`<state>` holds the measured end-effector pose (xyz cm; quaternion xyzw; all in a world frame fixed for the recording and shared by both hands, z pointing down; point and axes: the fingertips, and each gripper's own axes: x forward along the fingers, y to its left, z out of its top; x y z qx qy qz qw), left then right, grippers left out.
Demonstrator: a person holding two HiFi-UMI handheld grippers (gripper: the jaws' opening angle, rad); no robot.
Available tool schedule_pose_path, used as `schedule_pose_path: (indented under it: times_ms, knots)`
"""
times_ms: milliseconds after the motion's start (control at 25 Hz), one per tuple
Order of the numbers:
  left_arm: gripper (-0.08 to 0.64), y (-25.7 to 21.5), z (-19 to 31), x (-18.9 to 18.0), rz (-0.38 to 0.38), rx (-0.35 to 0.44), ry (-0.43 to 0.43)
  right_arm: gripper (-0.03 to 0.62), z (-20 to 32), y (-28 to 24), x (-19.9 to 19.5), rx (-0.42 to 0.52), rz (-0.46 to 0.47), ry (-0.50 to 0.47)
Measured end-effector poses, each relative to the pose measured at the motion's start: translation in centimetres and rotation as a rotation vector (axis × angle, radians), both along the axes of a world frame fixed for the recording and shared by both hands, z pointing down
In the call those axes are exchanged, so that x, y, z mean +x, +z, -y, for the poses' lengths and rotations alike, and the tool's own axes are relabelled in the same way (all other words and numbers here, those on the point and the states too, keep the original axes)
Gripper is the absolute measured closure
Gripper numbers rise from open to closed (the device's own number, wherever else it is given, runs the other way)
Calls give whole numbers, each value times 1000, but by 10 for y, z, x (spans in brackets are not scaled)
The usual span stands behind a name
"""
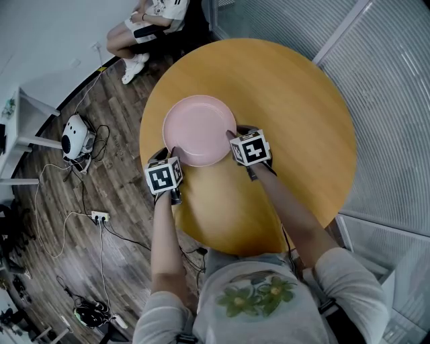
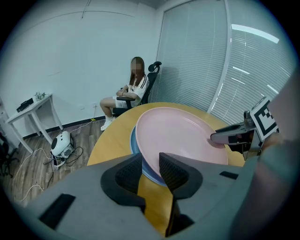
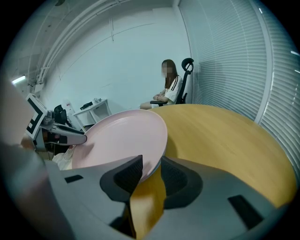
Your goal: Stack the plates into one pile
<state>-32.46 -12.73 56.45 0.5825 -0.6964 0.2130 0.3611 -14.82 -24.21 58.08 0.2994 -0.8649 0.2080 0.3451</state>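
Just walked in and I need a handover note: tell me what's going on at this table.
A person works a hand-held gripper in each hand. The left gripper and right gripper each have their fingers closed on opposite edges of a pink plate, which lies on a blue plate. The pair is over the round wooden table; whether it rests there or is lifted is unclear. No other plates are in view. A second person sits beyond the table.

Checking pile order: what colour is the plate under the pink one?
Blue. The lower plate's rim shows under the pink plate, best in the left gripper view.
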Motion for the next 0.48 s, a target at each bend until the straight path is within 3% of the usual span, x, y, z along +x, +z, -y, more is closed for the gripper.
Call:
schedule_pose_path:
  times_ms: [480]
  knots:
    - [431,20,26,-13,17,-30,-9,462,28,22,-15,15,-46,-26]
